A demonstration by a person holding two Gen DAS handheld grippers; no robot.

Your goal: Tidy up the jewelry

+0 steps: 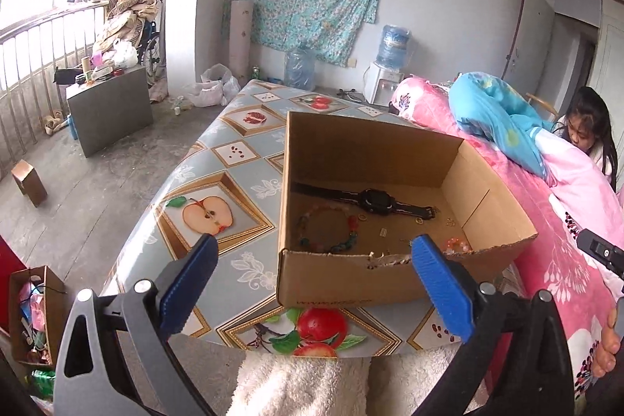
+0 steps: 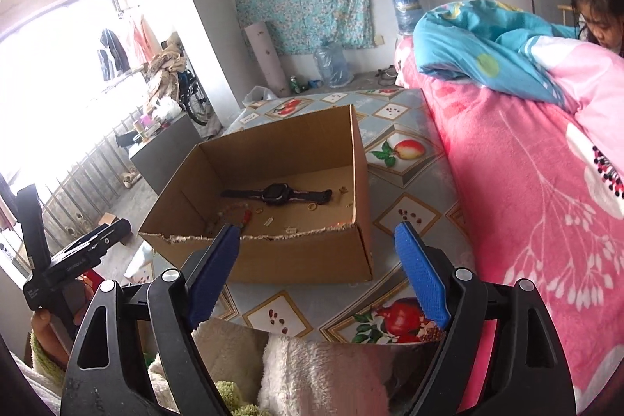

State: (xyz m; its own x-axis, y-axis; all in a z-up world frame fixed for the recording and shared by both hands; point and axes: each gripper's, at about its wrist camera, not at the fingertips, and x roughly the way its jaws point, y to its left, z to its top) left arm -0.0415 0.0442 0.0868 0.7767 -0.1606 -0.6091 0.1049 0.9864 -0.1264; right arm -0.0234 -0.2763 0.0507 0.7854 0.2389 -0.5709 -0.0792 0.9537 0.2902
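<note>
An open cardboard box (image 1: 351,283) stands on the fruit-patterned table; it also shows in the right wrist view (image 2: 304,260). Inside lie a black watch (image 1: 374,200) (image 2: 279,195), a beaded bracelet (image 1: 331,225) (image 2: 234,211), small gold rings (image 1: 419,220) and pink beads (image 1: 456,244) in the near right corner. My left gripper (image 1: 312,248) is open and empty, in front of the box's near wall. My right gripper (image 2: 316,236) is open and empty, also in front of the near wall.
A bed with a pink quilt (image 2: 526,182) and blue blanket (image 1: 491,115) runs along the table's right side; a person (image 1: 589,131) sits behind it. A fluffy white cloth (image 1: 304,385) lies at the near table edge. A small box of clutter (image 1: 31,314) stands on the floor at the left.
</note>
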